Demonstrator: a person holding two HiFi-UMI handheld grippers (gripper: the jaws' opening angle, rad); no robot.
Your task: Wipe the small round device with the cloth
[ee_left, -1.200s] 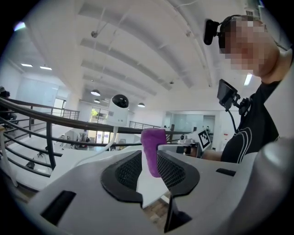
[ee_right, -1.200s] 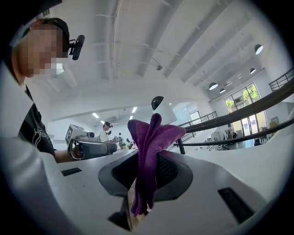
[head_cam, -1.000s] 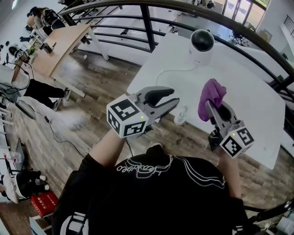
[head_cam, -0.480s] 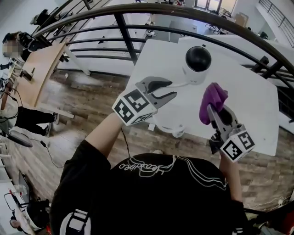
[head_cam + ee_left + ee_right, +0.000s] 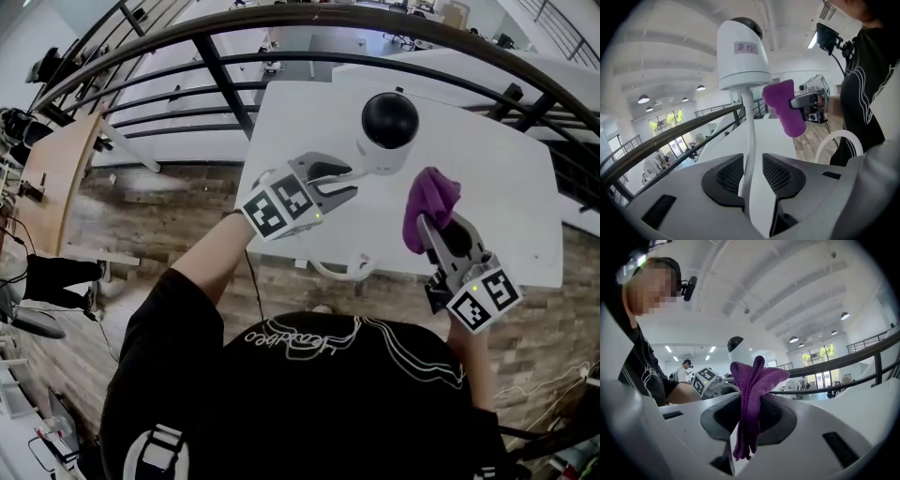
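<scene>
The small round device (image 5: 386, 131) is seen near the far-left corner of the tabletop (image 5: 497, 178), ahead and left of the right gripper (image 5: 441, 230), by which the purple cloth (image 5: 429, 199) is pinched. The nearer left gripper (image 5: 349, 183), its jaws just opened wider, is spread around the white cable (image 5: 749, 136).

open-plan office, white table (image 5: 487, 216) by black railing (image 5: 328, 13), wooden desk (image 5: 56, 178), ceiling lamps (image 5: 794, 339), tall windows (image 5: 816, 356)

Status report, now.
Left gripper just opened wider, white cable between its jaws, ungripped. Right gripper shut on purple cloth. Cloth apart from the round device. Cable could snag.
</scene>
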